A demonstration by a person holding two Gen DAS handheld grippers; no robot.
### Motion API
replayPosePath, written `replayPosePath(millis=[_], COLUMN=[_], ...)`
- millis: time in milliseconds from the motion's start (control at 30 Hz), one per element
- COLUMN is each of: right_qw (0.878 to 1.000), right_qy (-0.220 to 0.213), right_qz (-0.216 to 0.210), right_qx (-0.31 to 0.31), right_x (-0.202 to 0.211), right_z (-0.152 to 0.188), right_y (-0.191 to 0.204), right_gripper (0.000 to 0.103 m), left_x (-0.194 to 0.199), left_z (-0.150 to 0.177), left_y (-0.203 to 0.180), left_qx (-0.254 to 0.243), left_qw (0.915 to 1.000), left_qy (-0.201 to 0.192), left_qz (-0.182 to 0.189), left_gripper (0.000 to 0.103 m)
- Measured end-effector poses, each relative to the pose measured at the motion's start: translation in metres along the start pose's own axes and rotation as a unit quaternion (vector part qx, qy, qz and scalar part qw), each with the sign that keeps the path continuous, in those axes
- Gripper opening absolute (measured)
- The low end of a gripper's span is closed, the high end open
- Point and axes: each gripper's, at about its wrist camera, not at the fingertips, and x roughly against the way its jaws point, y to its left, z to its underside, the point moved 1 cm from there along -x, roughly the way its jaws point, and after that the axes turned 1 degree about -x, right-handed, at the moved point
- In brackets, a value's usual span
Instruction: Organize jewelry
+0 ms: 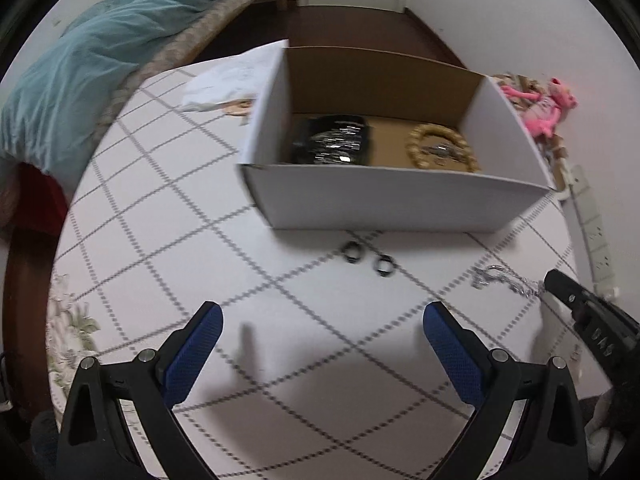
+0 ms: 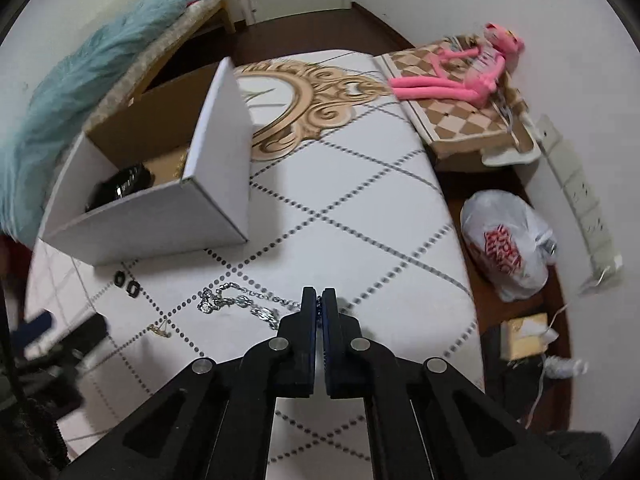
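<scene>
A white cardboard box (image 1: 400, 200) (image 2: 152, 228) stands on the patterned table (image 1: 168, 216) (image 2: 352, 184). Inside lie a black bracelet pile (image 1: 334, 140) (image 2: 120, 186) and a gold bead bracelet (image 1: 440, 148). Two dark rings (image 1: 367, 258) (image 2: 126, 283) lie in front of the box. A silver chain necklace (image 1: 500, 278) (image 2: 240, 302) lies on the table, one end pinched in my right gripper (image 2: 319, 300) (image 1: 554, 284), which is shut on it. A small gold piece (image 2: 160, 330) lies to the left of the chain. My left gripper (image 1: 322, 344) is open and empty, short of the rings.
A teal blanket (image 1: 92, 60) covers a bed at the left. A pink plush toy (image 1: 548, 108) (image 2: 460, 76) lies on a checkered box (image 2: 460, 120) at the right. A white plastic bag (image 2: 504, 240) and a power strip (image 2: 580, 200) are on the floor beside the table.
</scene>
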Motion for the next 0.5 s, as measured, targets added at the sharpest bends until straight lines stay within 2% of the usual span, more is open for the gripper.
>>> replayPosePath(millis=[67,267,467,500], right_qw=[1.000,0.999,0.999,0.999], right_qy=[-0.005,-0.013,-0.012,-0.013], right_qz=[-0.009,-0.020,-0.018,-0.018], right_qx=[-0.016,-0.032,-0.041,-0.042], right_x=[0.010,0.032,0.034,0.034], right_z=[0.000,0.002,0.003,0.003], right_y=[-0.009,-0.024,-0.032,-0.033], right_gripper=[0.002,0.002,0.002,0.003], left_x=[-0.001,-0.006,-0.017,-0.019], left_z=[0.002,0.000,0.000,0.001], left_y=[-0.009,-0.029,-0.045,-0.048], left_qx=[-0.007,-0.024,-0.054,-0.058], left_qw=[0.9999,0.9990,0.9977,0.9976], left_qy=[0.000,0.000,0.007,0.008], left_qz=[0.014,0.038,0.039,0.038], left_gripper=[0.102,0.092,0.063,0.055])
